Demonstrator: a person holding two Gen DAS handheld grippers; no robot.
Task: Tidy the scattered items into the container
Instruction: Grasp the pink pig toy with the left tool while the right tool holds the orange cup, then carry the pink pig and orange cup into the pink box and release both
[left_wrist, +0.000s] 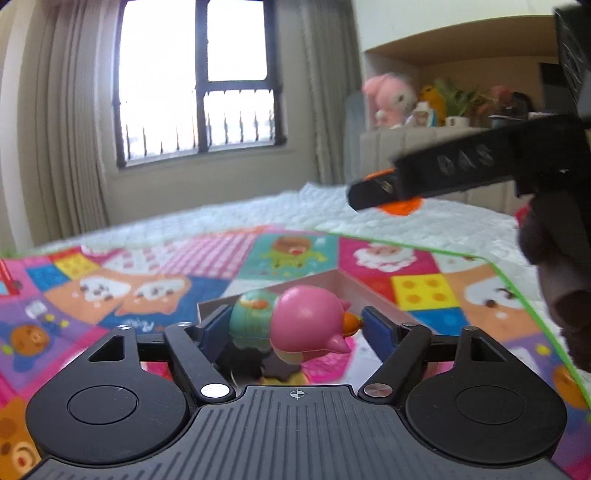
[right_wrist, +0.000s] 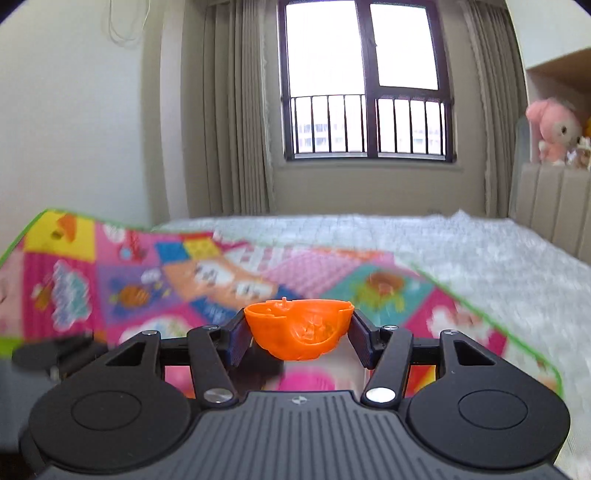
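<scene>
The left gripper (left_wrist: 295, 325) holds a pink bird-like toy (left_wrist: 310, 325) with an orange beak and a teal patterned part, lying sideways between the blue pads; the beak touches the right pad, so the jaws appear clamped on it, spread wide for its length. Just beyond and below it sits the white-walled container (left_wrist: 343, 284), resting on the colourful play mat (left_wrist: 110, 288) over a white quilted bedspread (left_wrist: 443, 225). The toy hangs over the container's near part, probably for dropping in.

The right gripper (right_wrist: 297, 332) pinches an orange plastic half-shell (right_wrist: 297, 328), hollow side up, between its pads. In the left view it hovers farther right, above the bedspread, likely waiting for the left to unload first. A dark-gloved hand (left_wrist: 554, 266) carries it.
</scene>
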